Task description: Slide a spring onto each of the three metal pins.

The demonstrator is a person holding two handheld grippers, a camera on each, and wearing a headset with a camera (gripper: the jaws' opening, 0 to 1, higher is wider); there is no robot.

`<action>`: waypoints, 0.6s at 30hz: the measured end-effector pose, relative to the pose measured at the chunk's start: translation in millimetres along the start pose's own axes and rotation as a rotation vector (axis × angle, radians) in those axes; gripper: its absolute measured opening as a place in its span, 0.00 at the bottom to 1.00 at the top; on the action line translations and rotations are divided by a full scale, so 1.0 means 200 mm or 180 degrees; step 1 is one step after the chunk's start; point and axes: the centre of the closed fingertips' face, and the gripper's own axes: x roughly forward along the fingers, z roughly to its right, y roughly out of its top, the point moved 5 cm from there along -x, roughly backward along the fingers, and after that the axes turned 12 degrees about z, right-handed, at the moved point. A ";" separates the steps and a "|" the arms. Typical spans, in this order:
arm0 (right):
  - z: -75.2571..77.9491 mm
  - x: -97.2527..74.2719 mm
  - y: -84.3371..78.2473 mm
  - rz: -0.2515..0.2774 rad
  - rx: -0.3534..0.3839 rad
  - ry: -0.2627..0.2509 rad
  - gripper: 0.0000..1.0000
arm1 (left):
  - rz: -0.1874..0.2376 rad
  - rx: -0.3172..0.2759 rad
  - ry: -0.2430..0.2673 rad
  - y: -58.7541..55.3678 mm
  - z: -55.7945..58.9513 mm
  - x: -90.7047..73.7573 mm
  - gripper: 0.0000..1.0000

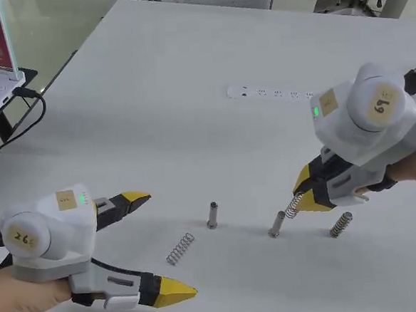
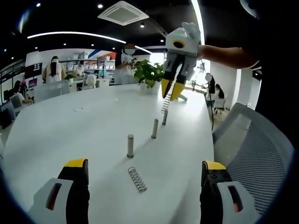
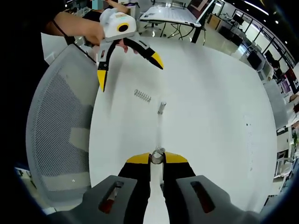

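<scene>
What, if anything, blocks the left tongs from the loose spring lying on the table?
Nothing visible. The loose spring lies on bare table just ahead of the open left tongs, and the nearest pin stands beyond it.

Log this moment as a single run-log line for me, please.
right gripper: shut on held spring, close to bare pin | left gripper: open, loose spring lying ahead | other pin: bare, upright
</scene>
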 end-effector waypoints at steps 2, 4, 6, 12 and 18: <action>0.01 0.01 0.00 -0.0017 -0.0011 -0.0007 0.06 | 0.0004 -0.0002 0.0003 0.00 0.00 0.00 0.98; 0.02 0.02 -0.01 -0.0040 -0.0027 -0.0013 0.06 | 0.0021 -0.0009 0.0006 0.00 0.00 0.01 0.98; 0.03 0.02 -0.01 -0.0052 -0.0031 -0.0006 0.06 | 0.0029 -0.0011 0.0002 0.01 0.00 0.01 0.98; 0.04 0.05 -0.01 -0.0074 -0.0005 0.0033 0.06 | 0.0040 -0.0021 0.0004 0.01 0.00 0.01 0.98; 0.06 0.06 -0.02 -0.0104 -0.0005 0.0027 0.06 | 0.0026 -0.0038 0.0022 0.00 0.00 0.00 0.98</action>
